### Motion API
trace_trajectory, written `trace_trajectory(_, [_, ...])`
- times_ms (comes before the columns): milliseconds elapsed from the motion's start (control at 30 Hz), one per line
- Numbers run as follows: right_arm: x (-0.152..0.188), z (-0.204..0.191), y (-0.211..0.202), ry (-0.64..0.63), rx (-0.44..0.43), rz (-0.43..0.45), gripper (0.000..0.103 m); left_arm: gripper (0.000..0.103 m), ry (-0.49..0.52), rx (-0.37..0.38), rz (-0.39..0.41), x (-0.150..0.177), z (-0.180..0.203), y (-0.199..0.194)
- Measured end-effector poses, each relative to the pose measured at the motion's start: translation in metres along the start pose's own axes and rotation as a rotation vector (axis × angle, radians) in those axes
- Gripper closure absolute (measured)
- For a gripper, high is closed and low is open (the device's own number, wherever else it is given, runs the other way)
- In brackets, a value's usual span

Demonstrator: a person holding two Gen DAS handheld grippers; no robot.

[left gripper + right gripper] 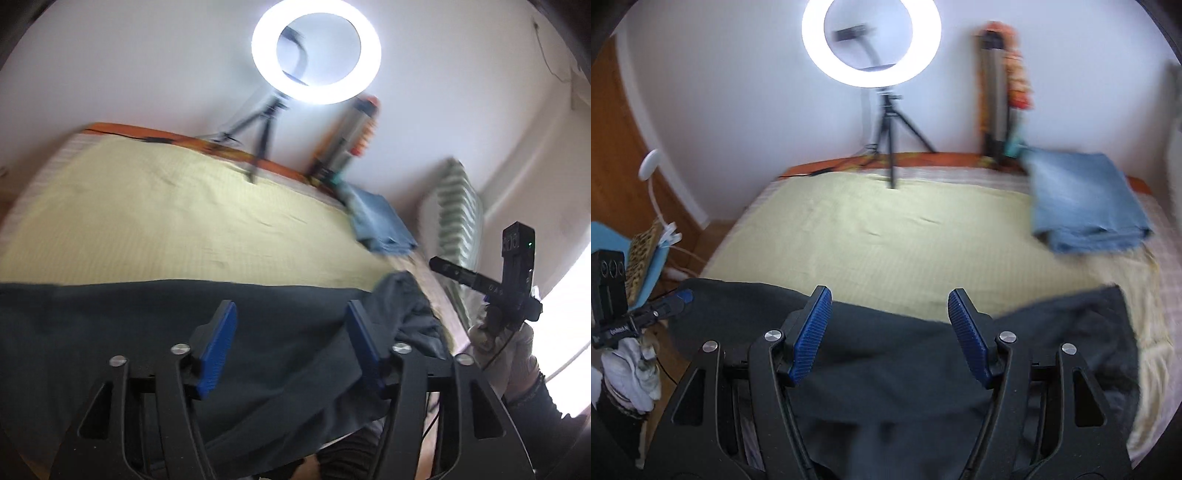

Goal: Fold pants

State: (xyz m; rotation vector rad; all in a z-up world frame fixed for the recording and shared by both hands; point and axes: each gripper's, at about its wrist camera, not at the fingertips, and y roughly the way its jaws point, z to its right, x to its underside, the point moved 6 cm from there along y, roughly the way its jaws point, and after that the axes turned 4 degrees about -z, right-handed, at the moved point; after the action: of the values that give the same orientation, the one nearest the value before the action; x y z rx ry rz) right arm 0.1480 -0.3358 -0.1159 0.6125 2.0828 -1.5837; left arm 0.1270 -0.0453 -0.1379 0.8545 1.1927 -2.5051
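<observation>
We are before the first fold: both the left gripper [291,347] and the right gripper [890,332] hang with jaws apart over the dark pants [886,369], so next we must grasp an edge.

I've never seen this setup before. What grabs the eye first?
The glowing ring light on its tripod at the bed's far edge, against the wall. Next, the dark pants spread across the near edge under both open grippers, and folded jeans at the far right.
</observation>
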Motion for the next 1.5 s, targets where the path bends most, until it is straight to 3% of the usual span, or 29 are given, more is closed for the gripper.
trace_trajectory(200, [0.044, 0.104, -0.036, 0.168, 0.104, 0.007, 0.034, 0.037, 0.067, 0.143, -0.17, -0.017, 0.081, 0.092])
trace_trajectory(400, [0.098, 0.193, -0.061, 0.328, 0.178, 0.004, 0.034, 0.037, 0.128, 0.194, -0.339, -0.019, 0.157, 0.194])
trace_trajectory(467, [0.114, 0.214, -0.065, 0.37, 0.185, -0.004, 0.034, 0.035, 0.155, 0.181, -0.386, -0.019, 0.171, 0.224])
trace_trajectory(567, [0.127, 0.23, -0.071, 0.404, 0.186, -0.011, 0.034, 0.035, 0.223, 0.079, -0.423, -0.018, 0.178, 0.261])
trace_trajectory(700, [0.138, 0.236, -0.072, 0.402, 0.178, -0.026, 0.034, 0.035, 0.192, 0.031, -0.483, -0.016, 0.17, 0.295])
trace_trajectory(900, [0.149, 0.247, -0.055, 0.395, 0.181, -0.064, 0.034, 0.038, 0.117, 0.047, -0.51, -0.013, 0.163, 0.31])
trace_trajectory(933, [0.152, 0.252, -0.052, 0.411, 0.174, -0.067, 0.034, 0.044, 0.129, 0.039, -0.511, -0.011, 0.165, 0.312])
trace_trajectory(967, [0.154, 0.254, -0.05, 0.422, 0.167, -0.069, 0.034, 0.062, 0.141, 0.042, -0.509, -0.009, 0.166, 0.313])
trace_trajectory(1000, [0.157, 0.256, -0.049, 0.429, 0.163, -0.073, 0.034, 0.072, 0.152, 0.045, -0.509, -0.008, 0.167, 0.314])
trace_trajectory(1033, [0.159, 0.257, -0.048, 0.434, 0.165, -0.077, 0.035, 0.088, 0.159, 0.045, -0.503, -0.007, 0.168, 0.313])
trace_trajectory(1067, [0.162, 0.258, -0.047, 0.438, 0.167, -0.081, 0.034, 0.095, 0.168, 0.052, -0.496, -0.008, 0.171, 0.312])
trace_trajectory(1300, [0.16, 0.259, -0.062, 0.481, 0.132, -0.039, 0.034, 0.1, 0.307, 0.186, -0.398, -0.006, 0.226, 0.266])
trace_trajectory(1400, [0.154, 0.261, -0.075, 0.514, 0.097, 0.002, 0.034, 0.1, 0.463, 0.24, -0.378, 0.018, 0.262, 0.234])
trace_trajectory(1500, [0.15, 0.262, -0.084, 0.555, 0.04, 0.035, 0.034, 0.1, 0.599, 0.278, -0.409, 0.058, 0.286, 0.215])
